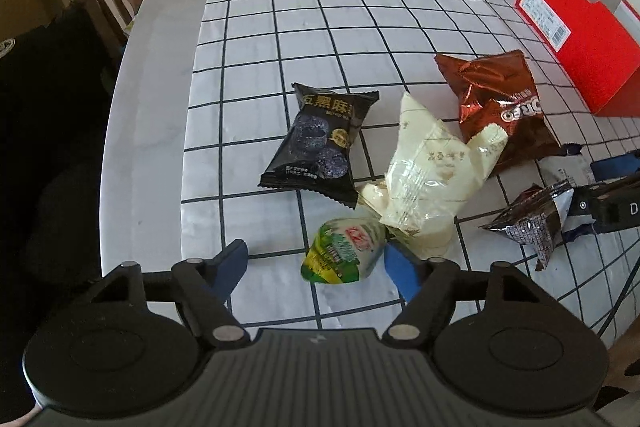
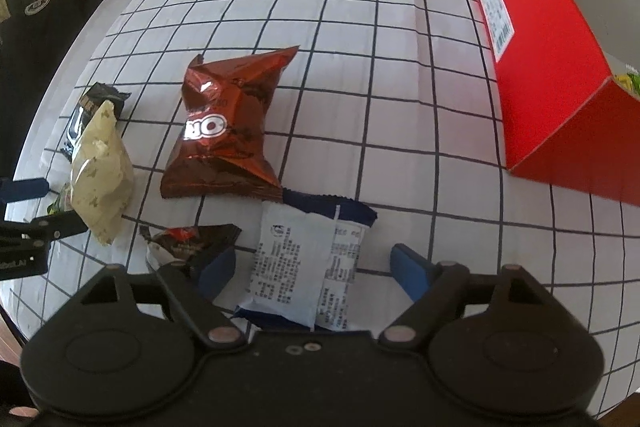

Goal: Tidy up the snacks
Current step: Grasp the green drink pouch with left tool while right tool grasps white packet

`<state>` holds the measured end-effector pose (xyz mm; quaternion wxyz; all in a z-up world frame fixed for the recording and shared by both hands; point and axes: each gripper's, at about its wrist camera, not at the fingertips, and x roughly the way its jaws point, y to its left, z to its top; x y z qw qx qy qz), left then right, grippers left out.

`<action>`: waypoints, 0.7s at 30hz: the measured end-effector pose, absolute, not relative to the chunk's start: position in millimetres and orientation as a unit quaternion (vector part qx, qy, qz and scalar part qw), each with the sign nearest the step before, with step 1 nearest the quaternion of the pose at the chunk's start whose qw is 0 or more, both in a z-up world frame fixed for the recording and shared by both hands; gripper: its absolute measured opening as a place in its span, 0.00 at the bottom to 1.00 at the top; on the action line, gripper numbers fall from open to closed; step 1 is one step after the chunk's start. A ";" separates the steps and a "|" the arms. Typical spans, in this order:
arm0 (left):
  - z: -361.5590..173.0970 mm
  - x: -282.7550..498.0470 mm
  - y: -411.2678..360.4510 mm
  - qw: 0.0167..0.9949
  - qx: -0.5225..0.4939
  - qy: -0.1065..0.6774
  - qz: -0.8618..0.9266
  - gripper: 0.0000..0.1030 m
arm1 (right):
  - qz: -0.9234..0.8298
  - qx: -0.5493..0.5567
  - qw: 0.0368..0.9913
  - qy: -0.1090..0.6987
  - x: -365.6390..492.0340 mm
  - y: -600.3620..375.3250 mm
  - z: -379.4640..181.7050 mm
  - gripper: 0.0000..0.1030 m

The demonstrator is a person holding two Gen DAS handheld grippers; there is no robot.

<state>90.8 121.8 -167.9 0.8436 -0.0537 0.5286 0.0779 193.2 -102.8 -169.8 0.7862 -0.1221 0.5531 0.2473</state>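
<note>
At the bottom of the left wrist view, the left gripper (image 1: 316, 265) has its jaws spread wide around a small green and white packet (image 1: 344, 253) on the checked tablecloth (image 1: 320, 27); the packet lies nearer the right blue pad, with a clear gap at the left one. To take it well, I would centre the jaws over the packet's middle, lower until the pads flank it, and close gently, since the wrapper looks soft and likely to slip. The cream bag (image 1: 432, 171) presses close at the packet's upper right and could get pinched along with it, so the right pad should slide between the two.

At the bottom of the right wrist view, the right gripper (image 2: 312, 267) is likewise wide open, with a white packet with printed text (image 2: 296, 267) lying between its pads, untouched by either as far as I can tell. A dark crumpled wrapper (image 2: 188, 247) sits just beside the left pad and may snag.

Further up the frames lie a black packet (image 1: 320, 143) at centre and a brown Oreo bag (image 2: 228, 131), which overlaps the white packet's far edge. At upper right stands the red box (image 2: 540, 67), well apart from the pile and probably where the snacks go; something green shows inside it
</note>
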 end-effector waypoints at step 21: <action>-163.7 96.9 115.3 0.846 -0.055 0.523 0.081 0.32 | 0.250 -0.152 0.801 0.522 184.9 -104.2 -166.6 0.44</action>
